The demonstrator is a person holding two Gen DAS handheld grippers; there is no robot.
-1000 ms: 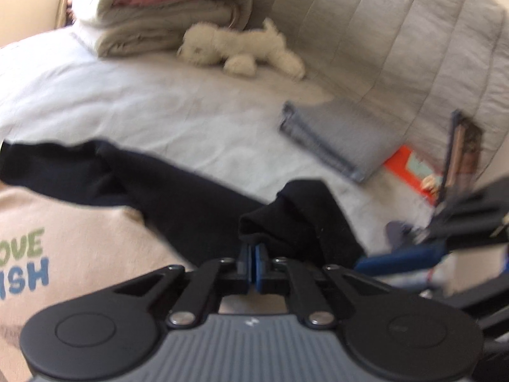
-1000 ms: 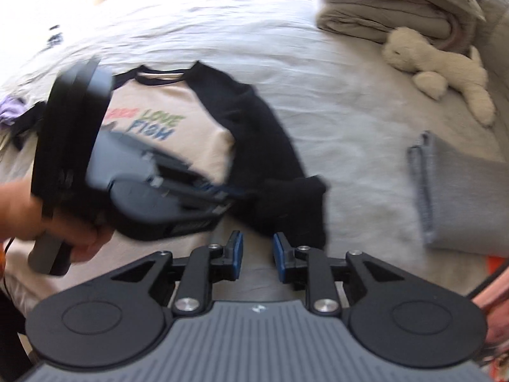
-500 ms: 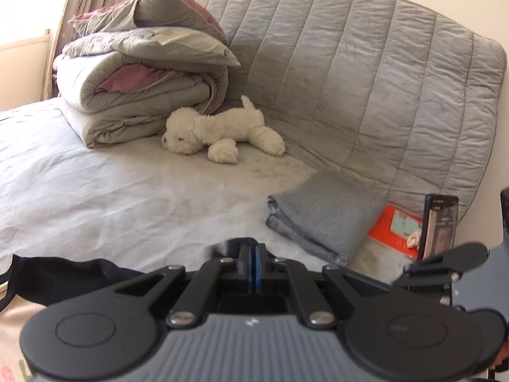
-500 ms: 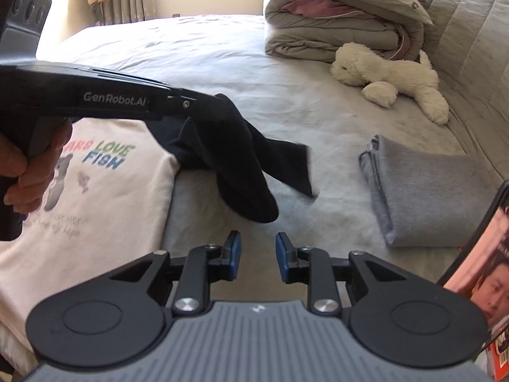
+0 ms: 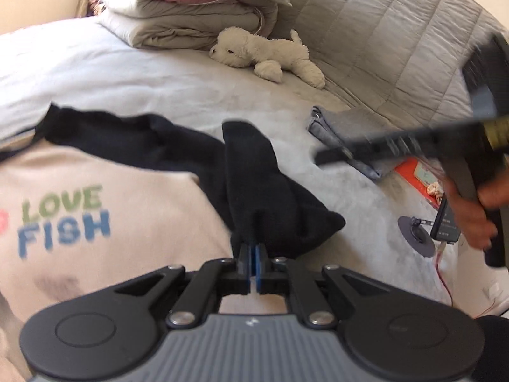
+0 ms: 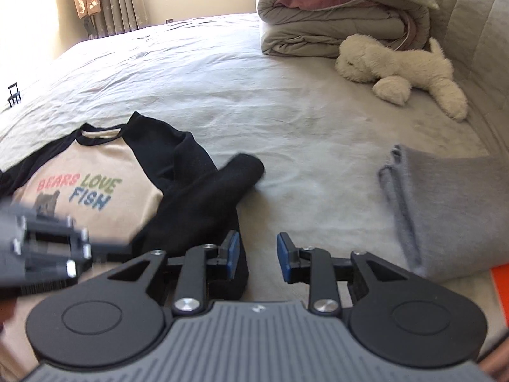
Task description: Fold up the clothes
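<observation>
Black sleeve [image 5: 254, 191] pinched in left claw [image 5: 253, 256]

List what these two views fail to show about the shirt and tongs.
- Shirt: its hem, cut off by both views' lower edges.
- Left tongs: right wrist view shows only a motion-blurred body.
- Right tongs: blurred streak in the left wrist view.
- Black sleeve: pinched part hidden by bunched fabric.
</observation>
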